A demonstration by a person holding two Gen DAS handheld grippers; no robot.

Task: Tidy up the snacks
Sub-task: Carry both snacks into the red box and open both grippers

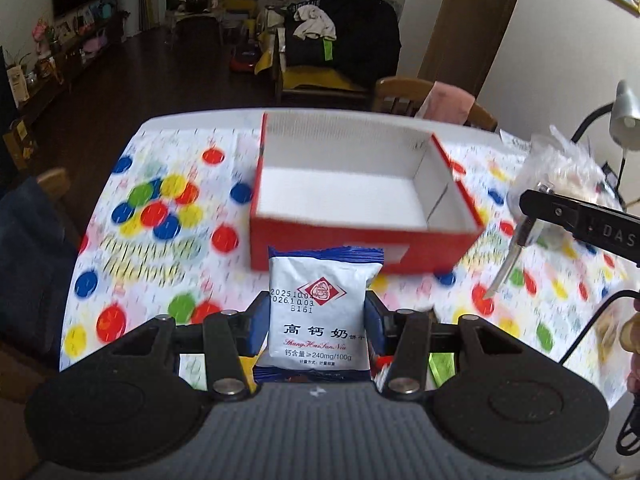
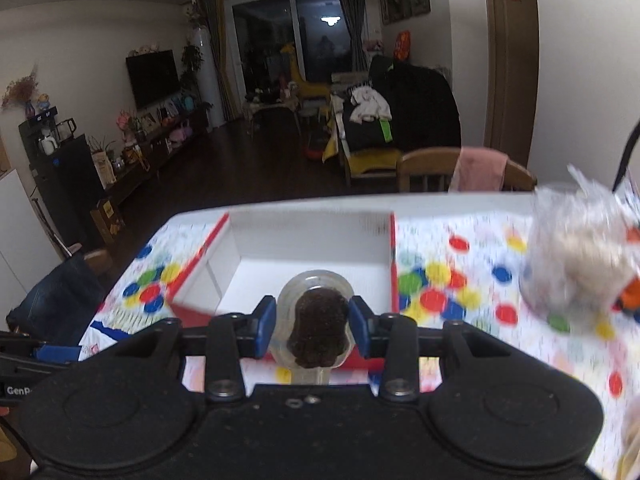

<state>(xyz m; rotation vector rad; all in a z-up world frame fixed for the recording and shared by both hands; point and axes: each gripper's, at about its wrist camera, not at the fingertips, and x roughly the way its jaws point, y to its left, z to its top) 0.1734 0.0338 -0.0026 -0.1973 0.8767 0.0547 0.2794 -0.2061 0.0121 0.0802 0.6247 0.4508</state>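
- The right gripper (image 2: 312, 323), black with blue pads, clamps a clear plastic packet holding a dark brown cake (image 2: 318, 330)
- Just beyond it, an open red cardboard box with a white inside (image 2: 308, 276) sits on the polka-dot tablecloth (image 2: 472, 300) — a blurred clear bag of pale snacks (image 2: 576, 256) to the right

I see the red box (image 1: 360, 236) open on top, white floor bare — room to drop in. Its near wall stands btwn my grippers and the inside. Clear bag (image 2: 580, 252) crowds the right side; tablecloth (image 1: 160, 240) left is free.
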